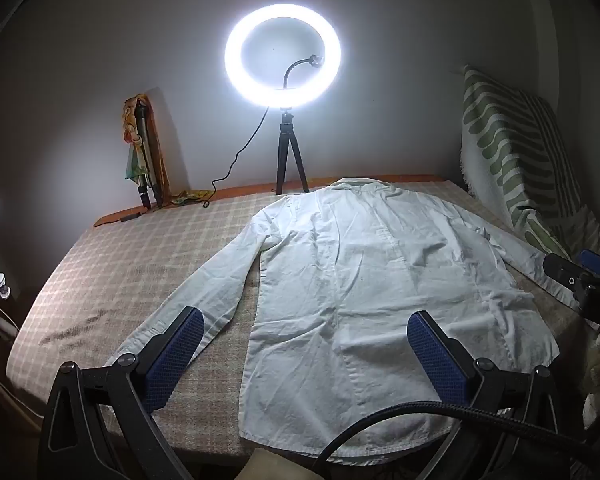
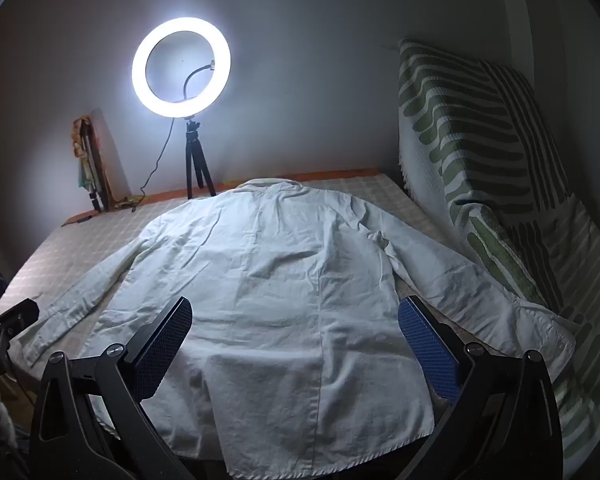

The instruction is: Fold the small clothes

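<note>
A white long-sleeved shirt (image 1: 364, 280) lies flat, back up, on a checked bed cover (image 1: 140, 264), collar at the far end, both sleeves spread outward. My left gripper (image 1: 306, 320) is open and empty, hovering above the shirt's lower left part near the left sleeve (image 1: 204, 288). My right gripper (image 2: 296, 308) is open and empty above the shirt (image 2: 276, 280) near its hem; the right sleeve (image 2: 480, 300) runs toward the striped cushion. The right gripper shows at the right edge of the left wrist view (image 1: 580, 276); there I cannot tell its state.
A lit ring light on a small tripod (image 1: 283, 56) stands at the far edge by the wall, cable trailing left. A green-striped cushion (image 1: 512, 160) leans at the right. Folded tripods and a colourful cloth (image 1: 144, 152) lean on the wall at the back left.
</note>
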`<state>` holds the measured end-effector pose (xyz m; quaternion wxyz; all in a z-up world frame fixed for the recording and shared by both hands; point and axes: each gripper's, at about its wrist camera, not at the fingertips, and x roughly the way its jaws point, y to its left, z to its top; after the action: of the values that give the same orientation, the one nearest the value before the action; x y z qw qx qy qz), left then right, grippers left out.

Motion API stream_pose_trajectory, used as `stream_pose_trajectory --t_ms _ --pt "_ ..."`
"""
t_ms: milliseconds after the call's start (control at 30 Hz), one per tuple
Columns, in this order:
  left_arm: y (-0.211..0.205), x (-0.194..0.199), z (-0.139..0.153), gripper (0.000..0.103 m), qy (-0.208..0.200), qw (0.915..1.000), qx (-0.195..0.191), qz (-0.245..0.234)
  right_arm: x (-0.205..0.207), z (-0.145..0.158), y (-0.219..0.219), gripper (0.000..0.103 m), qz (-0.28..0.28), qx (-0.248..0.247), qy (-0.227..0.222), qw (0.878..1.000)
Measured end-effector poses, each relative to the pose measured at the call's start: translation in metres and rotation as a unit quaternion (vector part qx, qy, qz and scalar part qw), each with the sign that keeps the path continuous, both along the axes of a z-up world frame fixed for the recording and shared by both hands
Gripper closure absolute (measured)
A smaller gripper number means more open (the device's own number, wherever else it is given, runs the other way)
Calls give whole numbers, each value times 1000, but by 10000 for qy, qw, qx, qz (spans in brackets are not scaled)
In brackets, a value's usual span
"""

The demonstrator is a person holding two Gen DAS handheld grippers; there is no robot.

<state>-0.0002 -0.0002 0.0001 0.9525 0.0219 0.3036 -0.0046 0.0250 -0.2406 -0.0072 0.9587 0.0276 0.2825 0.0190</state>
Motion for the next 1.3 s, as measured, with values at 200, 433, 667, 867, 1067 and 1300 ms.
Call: stream_pose_trajectory --t_ms 200,433,667,867,1067,1300 --pt "0 0 0 0 11 10000 -21 0 1 1 1 0 -11 -21 -26 10000" --pt "0 -1 0 0 5 10000 -38 7 0 2 2 0 5 -66 -46 10000" --pt "7 4 -3 0 1 10000 -46 10 1 3 3 1 -16 -104 -54 9999" --pt "6 4 -3 0 3 10000 -45 20 0 3 3 0 -53 -137 -66 9999" --pt "6 5 -3 0 9 10000 -52 19 0 4 4 1 -58 -143 -72 9999" --pt "6 5 -3 0 8 10000 -54 21 1 6 5 1 -58 -154 -69 9998"
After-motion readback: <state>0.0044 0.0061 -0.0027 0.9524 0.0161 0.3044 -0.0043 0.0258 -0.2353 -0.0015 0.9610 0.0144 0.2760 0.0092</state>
